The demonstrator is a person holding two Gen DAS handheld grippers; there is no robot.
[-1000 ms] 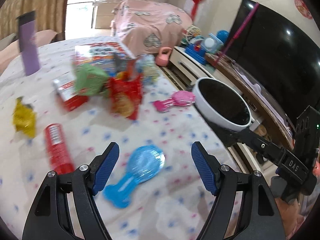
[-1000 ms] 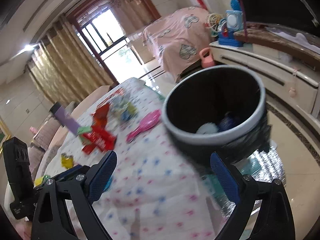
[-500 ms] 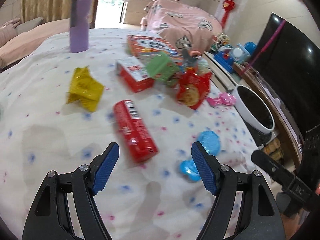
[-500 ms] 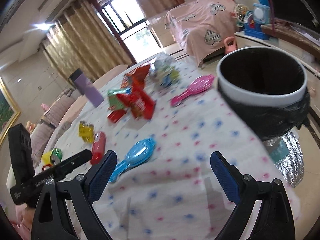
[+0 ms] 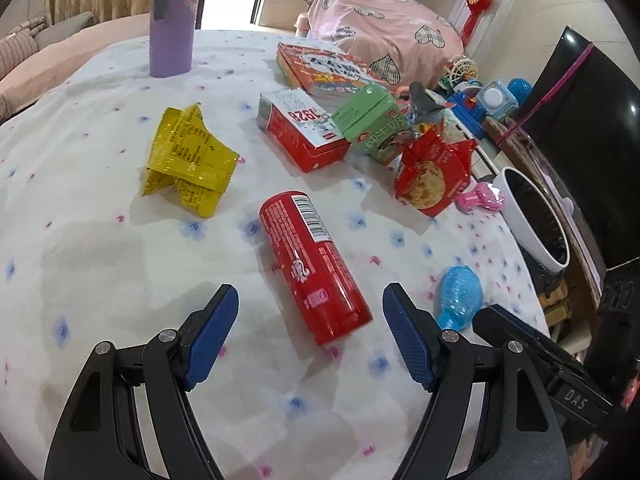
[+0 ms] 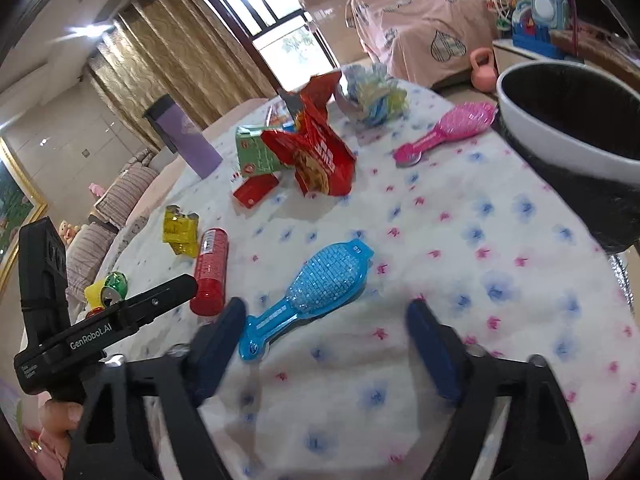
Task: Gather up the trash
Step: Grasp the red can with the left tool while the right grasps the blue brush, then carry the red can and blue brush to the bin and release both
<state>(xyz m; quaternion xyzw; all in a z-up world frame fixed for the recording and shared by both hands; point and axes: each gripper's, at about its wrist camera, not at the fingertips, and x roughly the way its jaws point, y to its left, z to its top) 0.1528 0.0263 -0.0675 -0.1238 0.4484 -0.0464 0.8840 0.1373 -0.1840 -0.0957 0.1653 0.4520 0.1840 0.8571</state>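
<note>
Flower-dotted cloth covers the desk [image 5: 100,264], where a red snack tube [image 5: 314,266] lies on its side just ahead of my left gripper [image 5: 310,334], its jaws spread wide and empty. Beyond it sit a crumpled yellow wrapper [image 5: 188,160] to the left and a red chip bag [image 5: 432,176] to the right. My right gripper [image 6: 326,350] hangs released over a blue hairbrush [image 6: 316,296], the black-lined trash bin [image 6: 576,128] ahead to its right.

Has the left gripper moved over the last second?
Yes. The left gripper swung from over the blue brush toward the red can, which now lies between its open jaws; the bin has receded rightward.
</note>
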